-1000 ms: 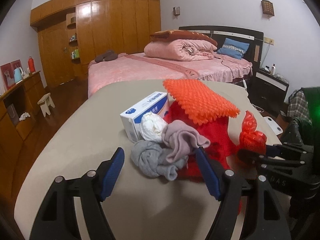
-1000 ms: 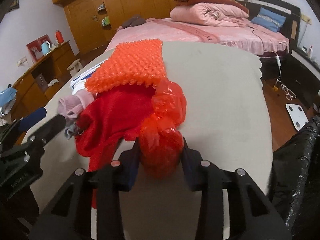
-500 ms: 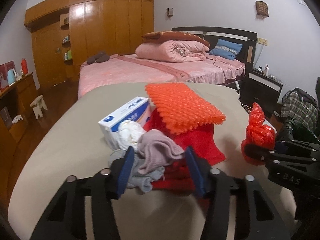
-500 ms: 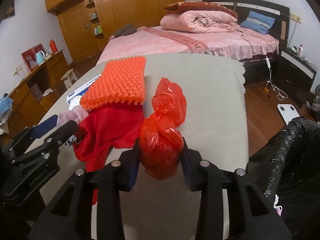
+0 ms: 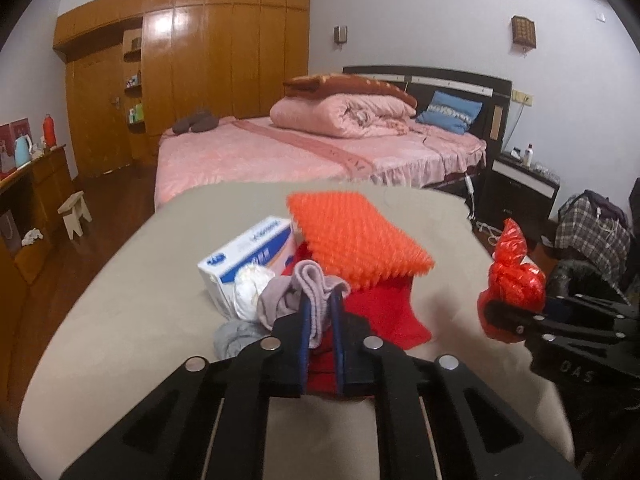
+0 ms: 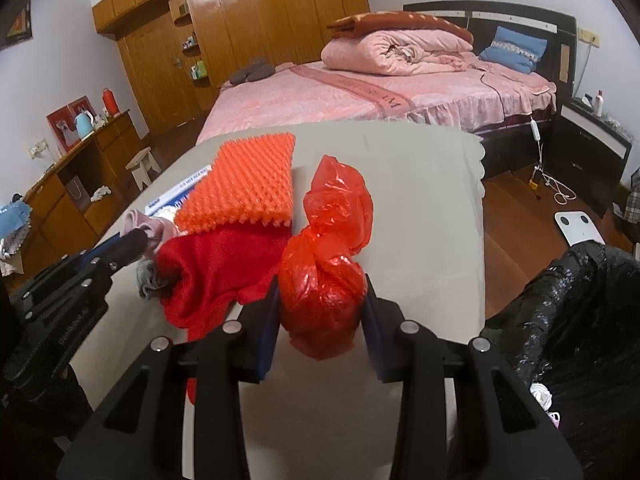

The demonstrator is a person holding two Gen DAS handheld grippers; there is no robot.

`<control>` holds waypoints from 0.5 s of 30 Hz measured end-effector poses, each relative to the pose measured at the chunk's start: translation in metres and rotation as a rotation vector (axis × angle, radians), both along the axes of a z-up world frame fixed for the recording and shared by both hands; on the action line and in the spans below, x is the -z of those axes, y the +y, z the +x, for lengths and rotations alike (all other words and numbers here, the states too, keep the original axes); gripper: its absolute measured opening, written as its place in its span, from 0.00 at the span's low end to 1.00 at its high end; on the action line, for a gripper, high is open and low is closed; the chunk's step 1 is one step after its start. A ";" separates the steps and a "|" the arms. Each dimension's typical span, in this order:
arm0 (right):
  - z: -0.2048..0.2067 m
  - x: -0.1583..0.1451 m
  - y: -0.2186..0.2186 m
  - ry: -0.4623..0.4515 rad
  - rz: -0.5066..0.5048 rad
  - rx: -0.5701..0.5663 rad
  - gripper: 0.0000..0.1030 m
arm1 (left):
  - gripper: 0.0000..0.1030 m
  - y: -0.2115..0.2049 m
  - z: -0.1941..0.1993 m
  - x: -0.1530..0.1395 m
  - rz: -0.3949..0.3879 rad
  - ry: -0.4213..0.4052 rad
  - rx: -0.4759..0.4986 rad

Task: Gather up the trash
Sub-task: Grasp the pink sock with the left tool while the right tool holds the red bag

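My right gripper [image 6: 320, 304] is shut on a knotted red plastic bag [image 6: 326, 264] and holds it above the beige table [image 6: 420, 200]; the bag also shows in the left wrist view [image 5: 514, 280]. My left gripper [image 5: 320, 320] is shut on a pale pink sock [image 5: 316, 292] in a pile with a grey sock [image 5: 236, 334], a white wad [image 5: 252, 290], a red cloth [image 5: 384, 312], an orange spiky mat [image 5: 356, 244] and a tissue box [image 5: 248, 256]. The left gripper also shows in the right wrist view [image 6: 132, 240].
A black trash bag [image 6: 580, 320] stands open at the table's right edge. A pink bed [image 5: 300, 152] lies beyond the table. A nightstand [image 5: 520, 188], a white scale [image 6: 578, 226] on the floor and a wooden sideboard [image 5: 28, 208] surround it.
My left gripper closed from wide open onto the pink sock and lifted it slightly. My right gripper has raised the red bag off the table and drawn it back toward the black bag.
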State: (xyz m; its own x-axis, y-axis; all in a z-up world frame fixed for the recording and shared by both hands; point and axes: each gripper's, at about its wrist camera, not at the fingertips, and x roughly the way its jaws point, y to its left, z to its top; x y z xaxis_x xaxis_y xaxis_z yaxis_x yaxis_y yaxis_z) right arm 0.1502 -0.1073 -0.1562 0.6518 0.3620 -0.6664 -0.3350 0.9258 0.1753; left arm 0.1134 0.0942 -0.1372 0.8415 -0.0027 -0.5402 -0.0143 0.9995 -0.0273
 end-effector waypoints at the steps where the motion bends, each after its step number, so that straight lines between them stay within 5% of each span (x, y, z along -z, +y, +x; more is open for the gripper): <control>1: -0.001 -0.003 -0.001 -0.005 0.002 -0.001 0.35 | 0.09 -0.001 -0.002 -0.004 0.001 -0.008 0.004; 15: -0.021 -0.039 -0.027 -0.069 0.025 0.034 0.35 | 0.10 -0.035 -0.018 -0.042 -0.017 -0.072 0.098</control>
State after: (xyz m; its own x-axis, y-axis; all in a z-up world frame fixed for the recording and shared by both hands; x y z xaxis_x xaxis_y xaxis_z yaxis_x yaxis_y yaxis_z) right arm 0.1291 -0.1347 -0.1173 0.7080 0.3547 -0.6107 -0.3151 0.9325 0.1763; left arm 0.0956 0.0589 -0.0950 0.8733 -0.0952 -0.4778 0.0859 0.9954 -0.0413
